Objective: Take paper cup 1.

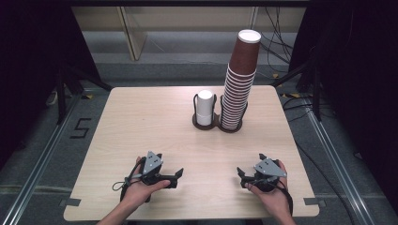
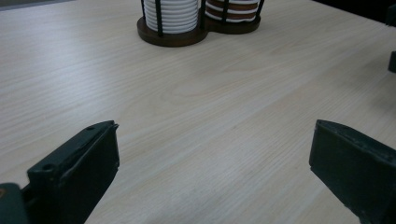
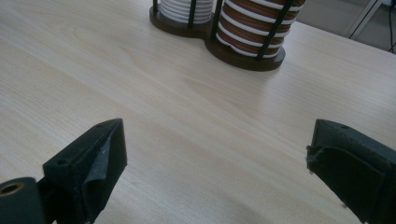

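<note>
Table (image 1: pixel 141 122) comes first: pale wood, wide and mostly bare, with the work set toward its far edge. There stands a dark double holder (image 1: pixel 217 123), two round wire cradles joined side by side. The right cradle carries a tall stack of brown paper cups (image 1: pixel 240 84), white-rimmed and leaning a little to the right as it rises well above the wire. The left cradle holds a short stack of white cups (image 1: pixel 204 108), about level with the top of its wires.

Nearer the person, the two hands rest low at the table's front edge, well apart from the holder. The left gripper (image 1: pixel 177 174) points inward toward the middle of the table; its own view shows both black jaws spread wide with only bare wood between them. The right gripper (image 1: pixel 240 173) mirrors it, jaws likewise standing apart and empty, with the brown stack ahead of them in its view.

As a judgement, the cup work has not begun, or sits between steps: no cup is off either stack, none lies loose on the wood, and neither tool is near the cups. The reach to the holder and everything after it is still to come.
</note>
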A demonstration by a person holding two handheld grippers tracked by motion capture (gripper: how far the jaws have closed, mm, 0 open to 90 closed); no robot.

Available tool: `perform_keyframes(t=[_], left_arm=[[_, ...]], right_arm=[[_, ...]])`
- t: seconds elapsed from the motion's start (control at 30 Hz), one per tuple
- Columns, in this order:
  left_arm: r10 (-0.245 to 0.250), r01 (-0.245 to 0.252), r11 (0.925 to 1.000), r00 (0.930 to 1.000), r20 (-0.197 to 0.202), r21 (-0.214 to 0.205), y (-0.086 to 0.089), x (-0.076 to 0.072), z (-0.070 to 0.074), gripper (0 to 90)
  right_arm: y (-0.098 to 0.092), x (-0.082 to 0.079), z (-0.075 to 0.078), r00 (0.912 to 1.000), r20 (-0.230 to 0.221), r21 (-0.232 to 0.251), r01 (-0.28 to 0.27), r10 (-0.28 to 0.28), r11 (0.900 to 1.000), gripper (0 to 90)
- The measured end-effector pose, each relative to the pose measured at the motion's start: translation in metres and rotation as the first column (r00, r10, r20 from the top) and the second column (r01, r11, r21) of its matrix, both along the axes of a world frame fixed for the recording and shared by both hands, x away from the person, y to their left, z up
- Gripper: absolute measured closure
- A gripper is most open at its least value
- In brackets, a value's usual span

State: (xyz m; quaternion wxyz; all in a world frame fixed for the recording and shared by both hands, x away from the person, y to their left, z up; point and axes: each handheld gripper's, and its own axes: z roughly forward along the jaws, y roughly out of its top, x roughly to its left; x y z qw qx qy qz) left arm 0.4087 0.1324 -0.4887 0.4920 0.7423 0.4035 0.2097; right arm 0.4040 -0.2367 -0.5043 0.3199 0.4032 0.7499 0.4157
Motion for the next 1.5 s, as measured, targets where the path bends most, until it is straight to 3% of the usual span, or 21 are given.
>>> perform_keyframes(t=[0.1,0.13,0.2,0.27,0.33,0.43,0.47,0.5,0.53,0.63,0.77,0.93,1.03,1.17,1.23,1.27,1.3,1.33,1.4,1.43,1.5], left_arm=[[-0.006,0.007,0.9997,0.9999,0.01,-0.024,-0.005,0.002,0.001,1.1],[-0.004,0.004,0.9996,0.9999,0.011,-0.027,-0.006,0.002,0.001,1.1],[-0.016,0.016,0.9996,0.9997,0.018,-0.023,-0.009,0.002,0.002,1.1],[-0.019,0.02,0.9996,0.999,0.041,-0.02,-0.011,0.001,0.003,1.6],[-0.043,0.044,0.999,0.9974,0.058,-0.007,-0.011,0.001,0.003,2.5],[-0.038,0.039,0.9992,0.9979,0.053,-0.011,-0.01,0.003,0.005,2.8],[-0.04,0.041,0.9991,0.9974,0.061,-0.013,-0.01,0.005,0.005,2.8],[-0.043,0.044,0.9989,0.9968,0.067,-0.015,-0.01,0.007,0.005,2.9],[-0.043,0.043,0.999,0.9968,0.068,-0.009,-0.009,0.009,0.006,2.9],[-0.029,0.031,0.999,0.9979,0.059,-0.032,-0.009,0.017,0.01,2.9],[-0.013,0.016,0.9993,0.996,0.089,-0.033,-0.012,0.035,0.019,3.0],[-0.001,0.004,0.9998,0.9894,0.145,-0.022,-0.023,0.064,0.034,4.1],[-0.001,0.004,0.9998,0.9843,0.177,-0.018,-0.03,0.081,0.042,4.4],[0.008,-0.004,0.9998,0.9795,0.201,-0.017,-0.041,0.105,0.058,4.6],[0.013,-0.01,0.9999,0.9761,0.217,-0.014,-0.046,0.114,0.065,4.6],[0.023,-0.021,0.9997,0.9745,0.223,-0.01,-0.048,0.12,0.069,0.7],[0.042,-0.042,0.9991,0.9726,0.229,-0.006,-0.051,0.125,0.073,0.7],[0.063,-0.064,0.9979,0.9702,0.234,0.0,-0.054,0.13,0.077,0.0],[0.076,-0.079,0.9968,0.9666,0.245,0.004,-0.059,0.14,0.082,0.0],[0.077,-0.08,0.9968,0.9664,0.245,0.003,-0.062,0.144,0.085,0.0],[0.077,-0.079,0.9969,0.9669,0.243,-0.001,-0.068,0.153,0.089,0.0]], right_arm=[[0.001,0.0,0.0,1.0,-0.007,-0.004,-0.007,0.007,1.0,6.1],[0.0,0.0,-0.001,0.9996,0.027,-0.017,-0.011,0.012,0.9998,6.3],[0.0,0.0,-0.001,0.9994,0.028,-0.019,-0.018,0.019,0.9996,6.7],[0.0,0.001,0.0,0.9996,0.02,-0.019,-0.02,0.02,0.9996,7.8],[0.002,0.004,0.0,0.9998,-0.021,-0.009,-0.006,0.006,0.9999,10.3],[0.003,0.006,0.0,0.9998,-0.017,0.004,0.007,-0.007,1.0,12.3],[0.004,0.007,0.0,0.9993,-0.037,0.023,0.004,-0.003,0.9997,12.9],[0.003,0.01,0.0,0.9999,-0.01,-0.002,-0.002,0.002,1.0,15.8],[0.004,0.01,0.0,0.9991,-0.042,0.024,0.004,-0.003,0.9997,15.8],[0.004,0.012,0.0,0.9995,-0.03,0.038,0.005,-0.004,0.9993,16.2],[0.01,0.015,0.001,0.9989,-0.048,0.058,-0.001,0.003,0.9983,17.5],[0.019,0.026,0.008,0.9993,-0.009,0.071,-0.036,0.037,0.9968,19.3],[0.024,0.034,0.014,0.9988,0.025,0.072,-0.043,0.041,0.9965,24.8],[0.034,0.046,0.022,0.9981,0.041,0.122,-0.05,0.046,0.9913,27.0],[0.04,0.056,0.025,0.9942,0.082,0.119,-0.079,0.07,0.9898,23.5],[0.048,0.066,0.028,0.9921,0.094,0.106,-0.093,0.084,0.99,16.6],[0.048,0.066,0.028,0.9921,0.094,0.106,-0.093,0.084,0.99,16.6],[0.055,0.07,0.027,0.9941,0.072,0.156,-0.092,0.082,0.9835,13.9],[0.065,0.078,0.029,0.9945,0.036,0.169,-0.103,0.098,0.9803,10.8],[0.075,0.088,0.028,0.9923,0.045,0.171,-0.122,0.115,0.9777,8.7],[0.081,0.094,0.027,0.9906,0.062,0.173,-0.131,0.122,0.9762,8.7]])
